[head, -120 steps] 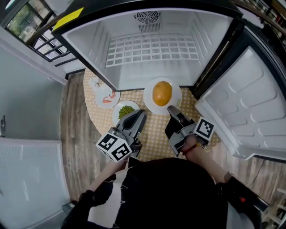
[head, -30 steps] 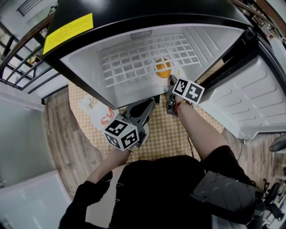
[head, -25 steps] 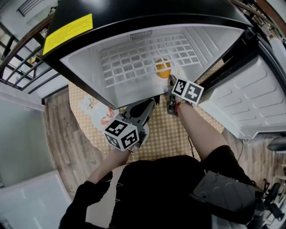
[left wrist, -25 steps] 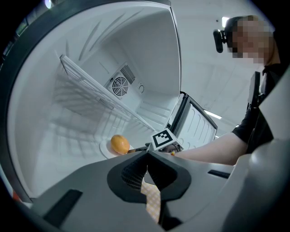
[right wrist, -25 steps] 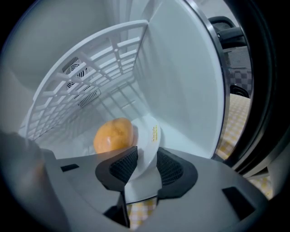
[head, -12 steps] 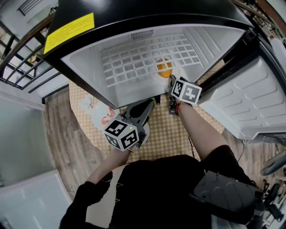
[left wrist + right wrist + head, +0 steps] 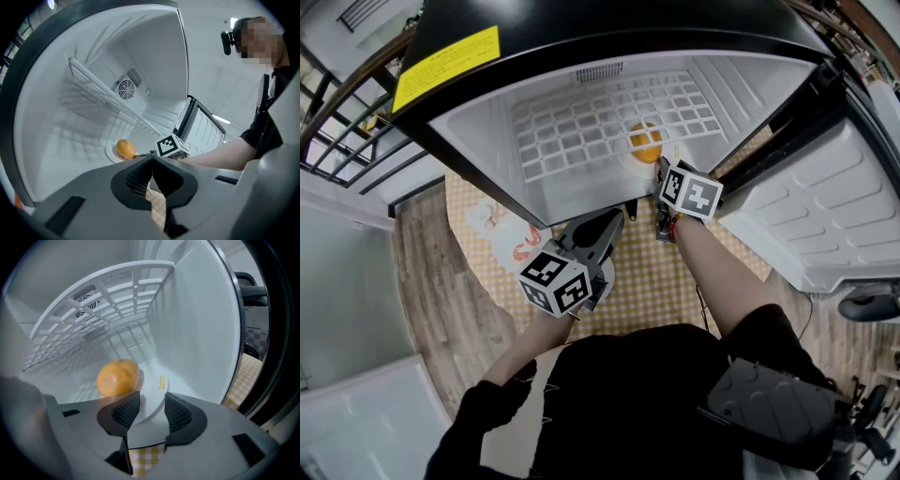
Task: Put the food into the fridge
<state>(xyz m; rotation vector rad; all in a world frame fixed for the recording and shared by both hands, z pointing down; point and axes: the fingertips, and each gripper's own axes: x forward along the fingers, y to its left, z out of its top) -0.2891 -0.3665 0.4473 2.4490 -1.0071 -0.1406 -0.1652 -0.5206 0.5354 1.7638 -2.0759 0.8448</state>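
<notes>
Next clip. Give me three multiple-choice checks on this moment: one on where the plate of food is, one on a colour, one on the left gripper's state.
1. Where is the plate with the orange food?
A) on top of the wire shelf
B) under the wire shelf, on the floor of the fridge
C) outside the fridge

2. What colour is the label on the fridge's top?
A) red
B) blue
C) yellow

3. How do the jaws of the left gripper stand?
A) shut, nothing between them
B) wide apart
C) shut on the plate

Key: 1 B, the right gripper view shows the shelf above the plate. 2 C, plain in the head view. 3 A, its own view shows the jaws together and empty.
</notes>
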